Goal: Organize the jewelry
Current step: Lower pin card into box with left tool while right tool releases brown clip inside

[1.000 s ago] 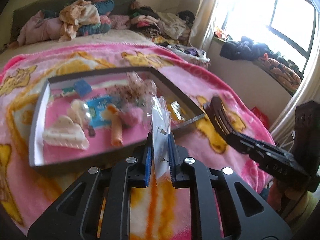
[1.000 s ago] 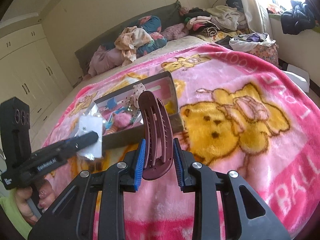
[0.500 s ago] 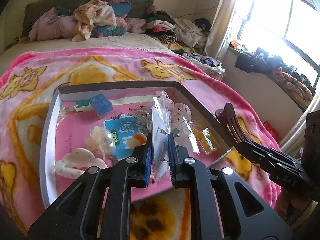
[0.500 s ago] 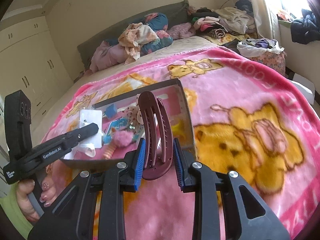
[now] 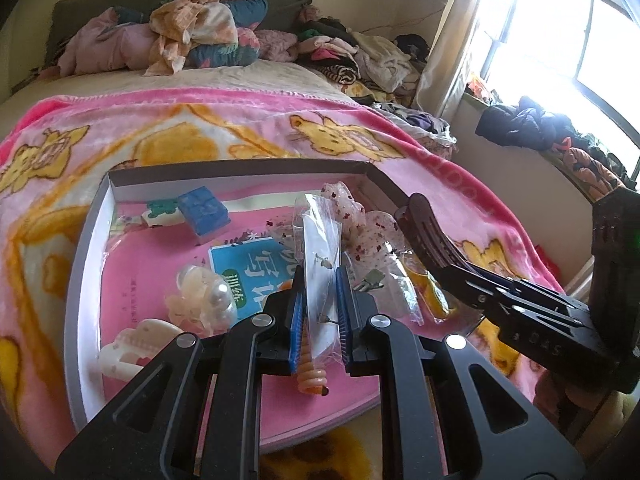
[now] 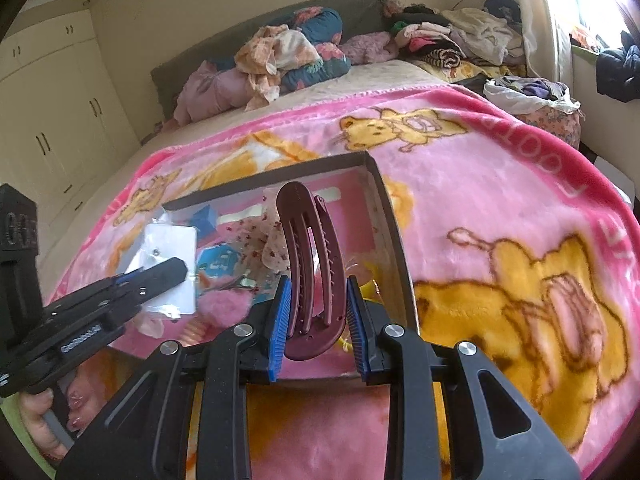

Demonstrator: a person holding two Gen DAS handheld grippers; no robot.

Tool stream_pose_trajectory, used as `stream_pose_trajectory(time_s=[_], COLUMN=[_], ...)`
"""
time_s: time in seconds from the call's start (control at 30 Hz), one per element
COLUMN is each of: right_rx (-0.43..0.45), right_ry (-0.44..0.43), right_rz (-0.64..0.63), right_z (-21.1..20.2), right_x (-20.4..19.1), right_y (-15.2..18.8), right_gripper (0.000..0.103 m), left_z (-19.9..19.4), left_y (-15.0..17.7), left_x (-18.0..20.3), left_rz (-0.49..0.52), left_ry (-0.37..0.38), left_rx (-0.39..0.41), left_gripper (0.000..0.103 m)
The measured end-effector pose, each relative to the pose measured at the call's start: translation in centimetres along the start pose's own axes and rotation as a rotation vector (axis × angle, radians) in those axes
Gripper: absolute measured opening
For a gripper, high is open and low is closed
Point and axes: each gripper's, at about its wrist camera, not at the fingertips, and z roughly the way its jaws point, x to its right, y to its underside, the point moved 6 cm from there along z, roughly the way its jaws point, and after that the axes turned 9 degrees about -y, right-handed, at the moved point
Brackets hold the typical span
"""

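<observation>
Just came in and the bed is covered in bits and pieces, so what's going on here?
A person is sorting jewelry and hair accessories into a shallow box lying on the pink blanket. The left tongs are shut on a clear earring packet, held above the box. The right tongs grip a maroon hair clip over the box's near right corner. Already in the box are a cream claw clip, a pearl clip and a blue block. Neither held item is set down yet.

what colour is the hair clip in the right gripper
Dark maroon; the hair clip, clamped in the right gripper, shows best in the right wrist view.
</observation>
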Motion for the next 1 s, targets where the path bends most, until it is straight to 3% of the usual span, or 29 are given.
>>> stream_pose_trajectory(time_s=[0.27,0.57,0.83,0.9,1.0], right_rx=[-0.008,0.024,0.069,0.084,0.104], right_ry=[0.0,-0.01,-0.009,-0.009,-0.014], right_rz=[0.004,0.007,-0.022,-0.034,-0.053], right_z=[0.2,-1.8,-4.4,-5.0,-6.0], right_x=[0.6,0.6,-0.1,-0.4,-1.1], right_y=[0.6,1.2,2.1,2.3,2.7], right_gripper=[0.027,0.041,0.052,0.061,0.066], left_z=[0.3,0.0,-1.6,-2.2,-3.2], left_y=[0.1,0.5,0.5,0.6,0.5], left_x=[0.1,0.3,0.2,0.1,0.0], left_rz=[0.013,0.03,0.023,0.023,0.02], left_ry=[-0.003,-0.017,-0.028,-0.033,-0.037], left_rx=[-0.004,-0.001,0.025,0.037,0.057], left_gripper=[0.008,0.01,0.036,0.04,0.049])
